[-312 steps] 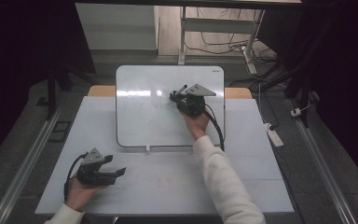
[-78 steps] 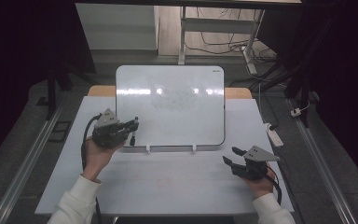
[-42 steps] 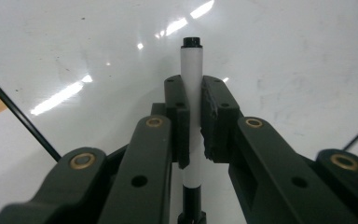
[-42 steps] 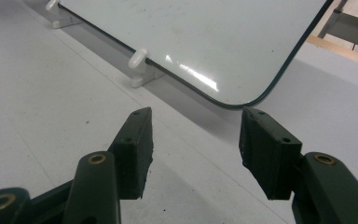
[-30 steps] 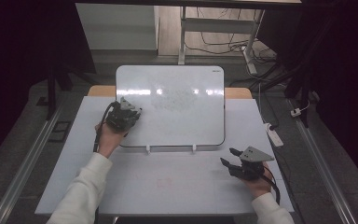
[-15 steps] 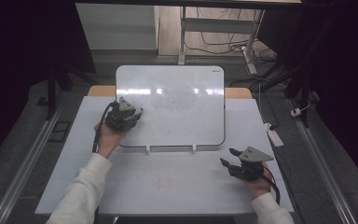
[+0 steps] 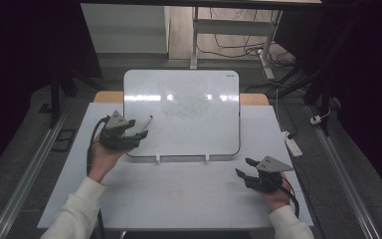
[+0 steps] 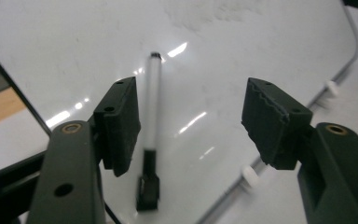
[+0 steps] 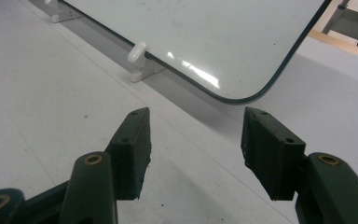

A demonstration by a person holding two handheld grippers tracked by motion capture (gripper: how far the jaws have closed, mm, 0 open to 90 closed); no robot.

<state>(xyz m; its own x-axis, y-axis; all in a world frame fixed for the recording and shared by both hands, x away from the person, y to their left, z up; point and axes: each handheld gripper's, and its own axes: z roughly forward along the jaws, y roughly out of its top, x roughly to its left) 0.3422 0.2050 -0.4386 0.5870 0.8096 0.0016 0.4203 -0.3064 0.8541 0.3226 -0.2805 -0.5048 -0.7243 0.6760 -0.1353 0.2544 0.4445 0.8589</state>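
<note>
The left gripper (image 7: 138, 130) hangs at the left edge of the whiteboard (image 7: 199, 124), and its jaws have just been opening: they stand wide, with the marker (image 8: 151, 121) lying between them but free of both pads, resting flat on the board's surface with its dark end toward the camera in the left gripper view. In that view the left-hand pad (image 8: 121, 123) stands just beside the marker's barrel, so the likeliest slip, as I judge it, is that a careless pull-back brushes the marker and sets it rolling; the board appears to lean on its small white clips (image 7: 157, 159), and a round pen on a smooth, tilted face could roll toward the lower edge or off the side. A knock against the board itself could also shift it on those clips. The right gripper (image 7: 247, 169) rests on the white table (image 7: 179, 199) near the board's lower right corner, its jaws spread and holding nothing, well apart from the marker. A faint grey smudge (image 7: 186, 107) of wiped writing marks the middle of the board. Beyond the table's right edge a white power strip (image 7: 293, 145) lies on the floor with cables (image 7: 238, 50) trailing behind, and a bare wooden strip (image 7: 253, 99) shows behind the board; none of these stands in the way of either hand.
</note>
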